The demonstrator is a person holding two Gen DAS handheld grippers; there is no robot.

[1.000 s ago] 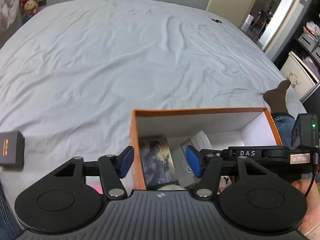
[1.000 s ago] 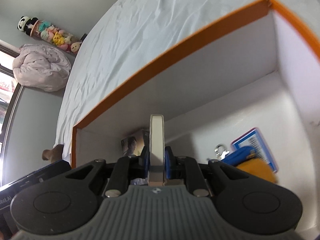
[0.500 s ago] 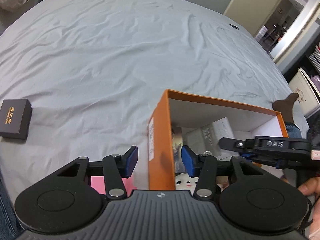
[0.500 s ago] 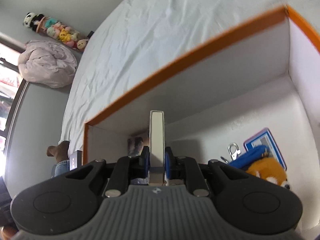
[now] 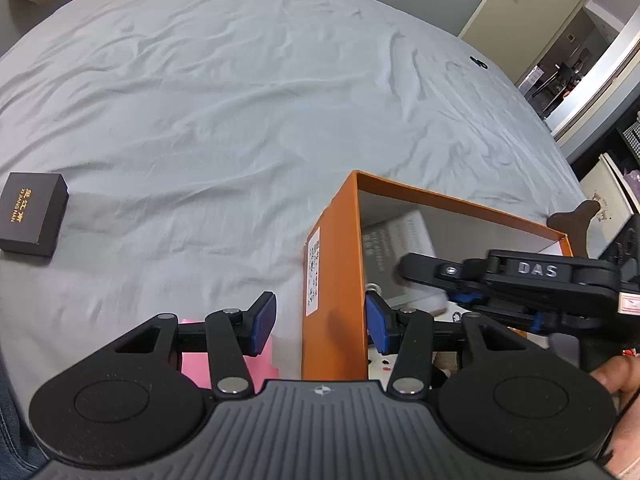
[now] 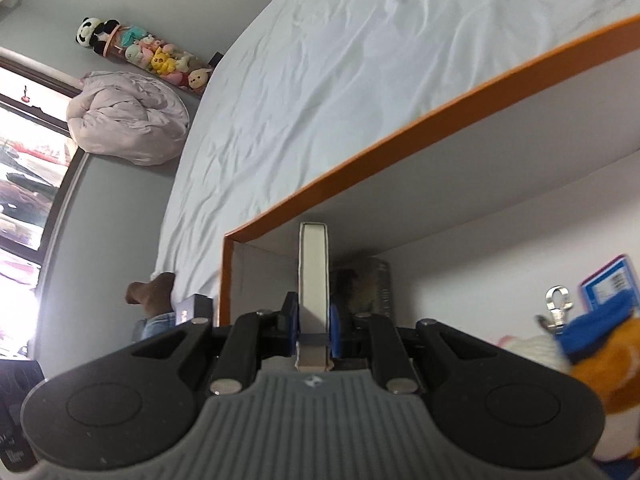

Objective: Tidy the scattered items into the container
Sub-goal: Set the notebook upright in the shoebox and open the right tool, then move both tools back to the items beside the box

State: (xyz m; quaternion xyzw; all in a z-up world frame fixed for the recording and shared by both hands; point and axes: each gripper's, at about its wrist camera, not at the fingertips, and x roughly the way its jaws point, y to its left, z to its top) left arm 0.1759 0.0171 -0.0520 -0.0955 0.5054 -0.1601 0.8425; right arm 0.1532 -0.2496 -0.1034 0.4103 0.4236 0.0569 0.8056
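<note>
Straddling the near end wall of the orange box [image 5: 334, 280], the left gripper [image 5: 320, 322] has one blue pad [image 5: 264, 322] outside the wall and the other inside. The inner pad looks to be at the wall; the outer one stands off it with grey sheet showing between, so the jaws are not clamped. A pink item [image 5: 224, 364] lies on the sheet just under the outer finger, mostly hidden.

To the right, the right gripper [image 6: 314, 322] reaches into the box from the side, a person's hand [image 5: 618, 376] behind it. Its jaws are closed tight on a thin white book [image 6: 314, 280], held edge-on and upright, above the box floor. From the left wrist view the book shows as a blurred pale slab inside the box.

Inside the box, beyond the book, a dark picture card [image 6: 370, 284] stands in the far corner. At the right lie an orange and blue plush [image 6: 592, 344] with a metal clip [image 6: 558, 306], and a blue-edged card [image 6: 612, 284] against the wall.

Further out on the bed [image 5: 240, 100], well to the left of the box, a small black case [image 5: 32, 214] with gold lettering lies flat on the sheet. Beyond the bed's far edge are a bundled quilt [image 6: 128, 120] and a row of soft toys [image 6: 148, 52].
</note>
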